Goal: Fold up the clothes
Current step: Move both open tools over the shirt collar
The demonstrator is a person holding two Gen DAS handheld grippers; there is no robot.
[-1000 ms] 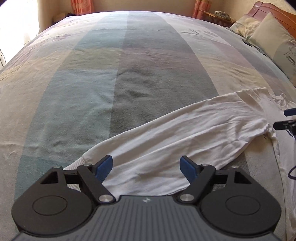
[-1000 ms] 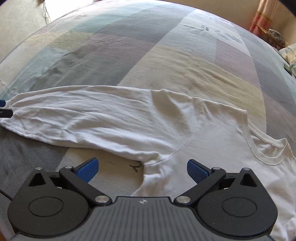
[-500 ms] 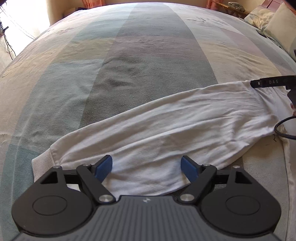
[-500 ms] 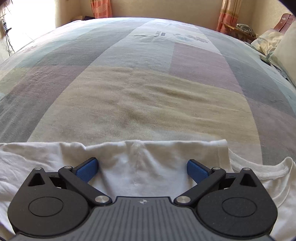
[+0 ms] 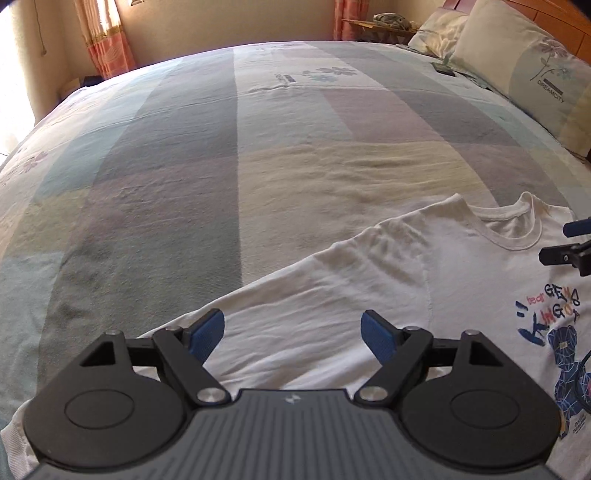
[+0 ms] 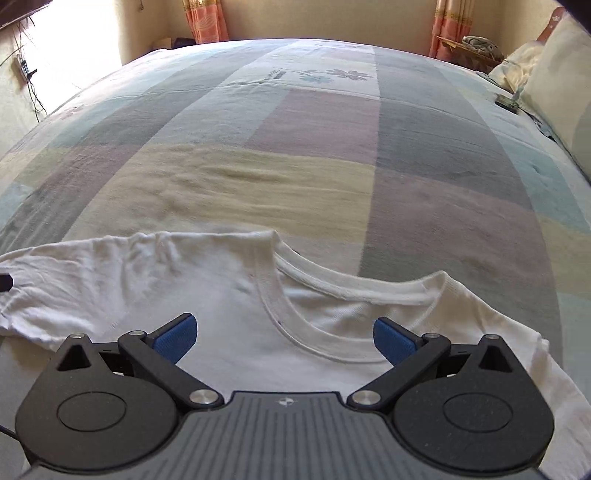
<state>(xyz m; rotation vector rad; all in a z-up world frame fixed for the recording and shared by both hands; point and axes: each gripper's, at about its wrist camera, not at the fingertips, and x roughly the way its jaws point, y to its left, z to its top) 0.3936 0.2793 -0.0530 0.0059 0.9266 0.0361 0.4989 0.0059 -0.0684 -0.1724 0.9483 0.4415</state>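
A white long-sleeved T-shirt (image 5: 369, 288) lies flat on the bed, front up, with a blue printed bear and lettering (image 5: 554, 325) on its chest. My left gripper (image 5: 293, 334) hovers open over the shirt's left sleeve, near the shoulder, holding nothing. In the right wrist view the shirt (image 6: 229, 288) shows its round neckline (image 6: 332, 314), and my right gripper (image 6: 285, 341) stands open just over the collar. The right gripper's fingers (image 5: 569, 245) also poke in at the right edge of the left wrist view.
The bed is covered by a patchwork sheet (image 5: 295, 147) of grey, green, mauve and cream blocks. Pillows (image 5: 524, 62) lie at the right, with a small dark object (image 5: 443, 69) beside them. Curtains (image 6: 203, 20) and a wall stand beyond the bed.
Both grippers have swept to the right along the shirt, the left from the cuff end to the shoulder, the right from the shoulder to the collar. Both stayed open.
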